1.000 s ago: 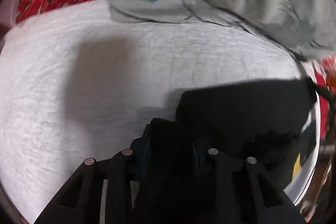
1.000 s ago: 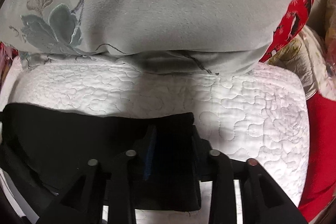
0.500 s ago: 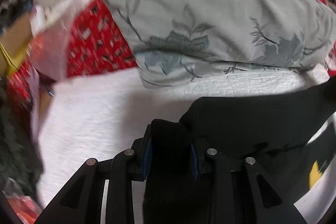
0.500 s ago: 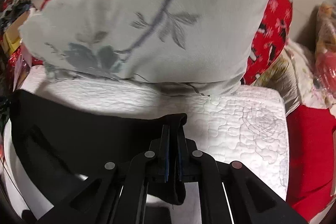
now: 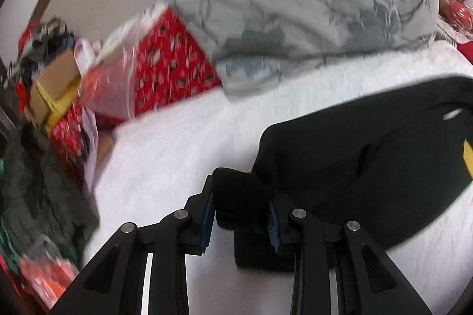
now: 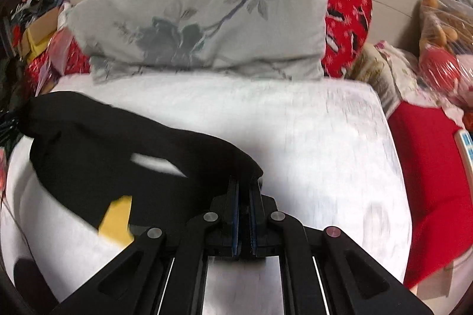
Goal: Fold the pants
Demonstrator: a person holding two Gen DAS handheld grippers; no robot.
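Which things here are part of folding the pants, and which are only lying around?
Part of the job:
- black pants
- left gripper, shut on the pants
- right gripper, shut on the pants
- white quilt under the pants

Only lying around:
- grey flowered pillow
- red patterned cushion
- cardboard box
- red cloth

The pants (image 5: 369, 155) are matt black cloth. The bed (image 6: 325, 143) wears white quilted fabric, the pillow (image 6: 207, 13) soft grey cloth; each gripper (image 6: 244, 214) looks matt black plastic.

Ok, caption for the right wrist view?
Right gripper pinches black pants above white quilt, grey pillow behind.
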